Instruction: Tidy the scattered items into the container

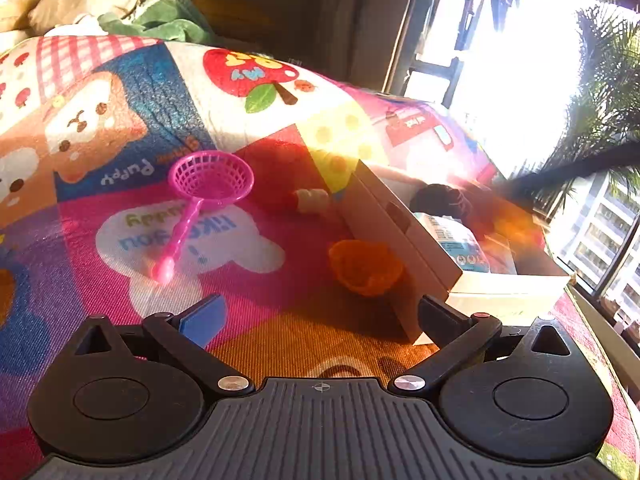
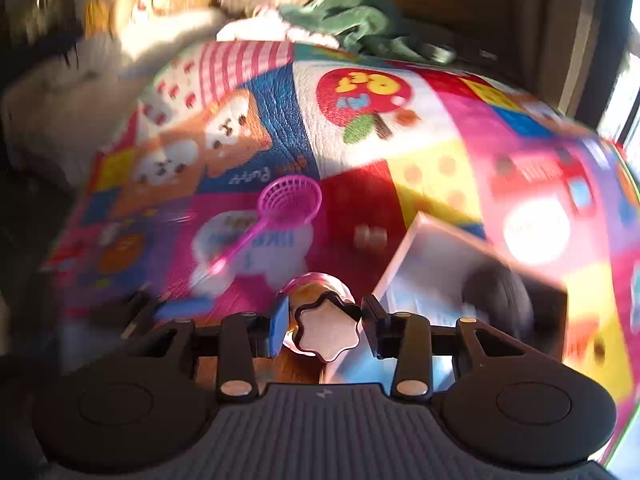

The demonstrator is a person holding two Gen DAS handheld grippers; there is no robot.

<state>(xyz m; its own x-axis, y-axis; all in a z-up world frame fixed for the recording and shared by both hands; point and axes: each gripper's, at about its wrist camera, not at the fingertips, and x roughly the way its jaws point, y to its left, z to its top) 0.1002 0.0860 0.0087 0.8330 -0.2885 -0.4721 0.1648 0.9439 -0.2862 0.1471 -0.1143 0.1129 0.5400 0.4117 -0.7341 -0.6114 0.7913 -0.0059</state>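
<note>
A white cardboard box [image 1: 400,236] lies open on the colourful play mat, with a dark item [image 1: 436,200] and a blue-and-white packet [image 1: 460,244] inside. An orange flower-shaped cup [image 1: 366,266] sits against the box's near wall, just ahead of my left gripper [image 1: 322,312], which is open and holds nothing. A pink toy sieve [image 1: 212,178] lies further left, and a small red-and-cream piece [image 1: 310,200] rests behind the cup. My right gripper [image 2: 325,320] is shut on a pink flower-shaped cup [image 2: 326,334], held beside the box's [image 2: 420,236] near-left corner. This view is motion-blurred.
The play mat [image 1: 248,300] covers the floor. Green and beige cloth [image 1: 160,16] is piled at its far edge. A bright window with a palm plant [image 1: 608,80] is on the right. A dark blurred streak [image 1: 568,168] crosses above the box.
</note>
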